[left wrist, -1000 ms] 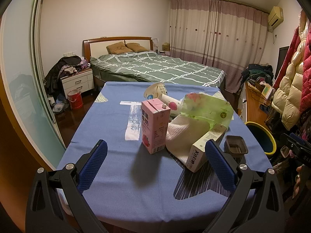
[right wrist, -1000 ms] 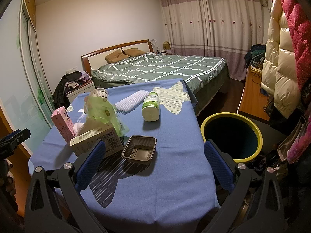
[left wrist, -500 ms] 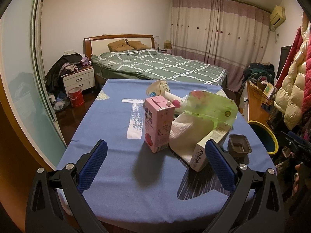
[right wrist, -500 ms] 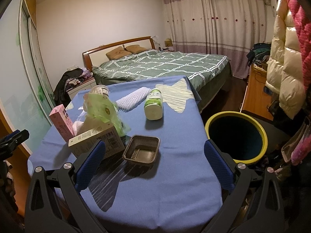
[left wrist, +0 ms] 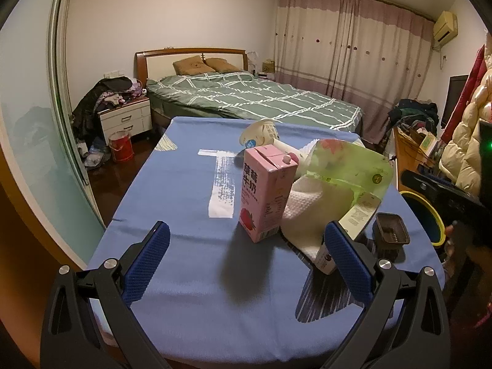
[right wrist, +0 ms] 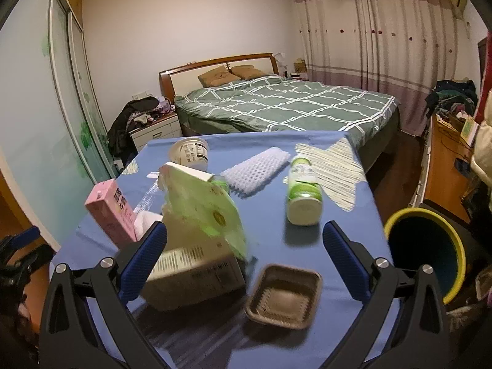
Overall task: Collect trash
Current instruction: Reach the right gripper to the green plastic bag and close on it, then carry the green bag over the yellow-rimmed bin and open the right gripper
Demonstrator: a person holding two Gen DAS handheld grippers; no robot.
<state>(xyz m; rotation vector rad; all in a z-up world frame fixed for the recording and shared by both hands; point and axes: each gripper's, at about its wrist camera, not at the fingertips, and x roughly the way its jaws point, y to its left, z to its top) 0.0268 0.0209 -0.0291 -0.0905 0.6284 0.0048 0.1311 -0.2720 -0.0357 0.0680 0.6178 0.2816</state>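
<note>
Trash lies on a blue-clothed table point(left wrist: 184, 276). A pink milk carton point(left wrist: 266, 195) stands upright ahead of my open, empty left gripper point(left wrist: 246, 258). Beside it lie a white paper towel point(left wrist: 310, 212), a green bag point(left wrist: 347, 169) and a beige box point(right wrist: 196, 273). My right gripper point(right wrist: 246, 258) is open and empty just above a small brown plastic tray point(right wrist: 283, 296). A green-and-white bottle point(right wrist: 303, 195), white foam netting point(right wrist: 255, 172) and a paper cup point(right wrist: 189, 152) lie farther back. A yellow-rimmed bin point(right wrist: 426, 249) stands right of the table.
A bed with a green plaid cover point(left wrist: 252, 101) is behind the table. A nightstand with clothes point(left wrist: 123, 113) and a red bucket point(left wrist: 121, 150) are at the far left. A wooden desk point(right wrist: 446, 166) and hanging coats point(left wrist: 467, 141) line the right side.
Both grippers have moved forward over the table. The carton looms larger in the left view; the brown tray now sits close between the right fingers. Both stay open.
</note>
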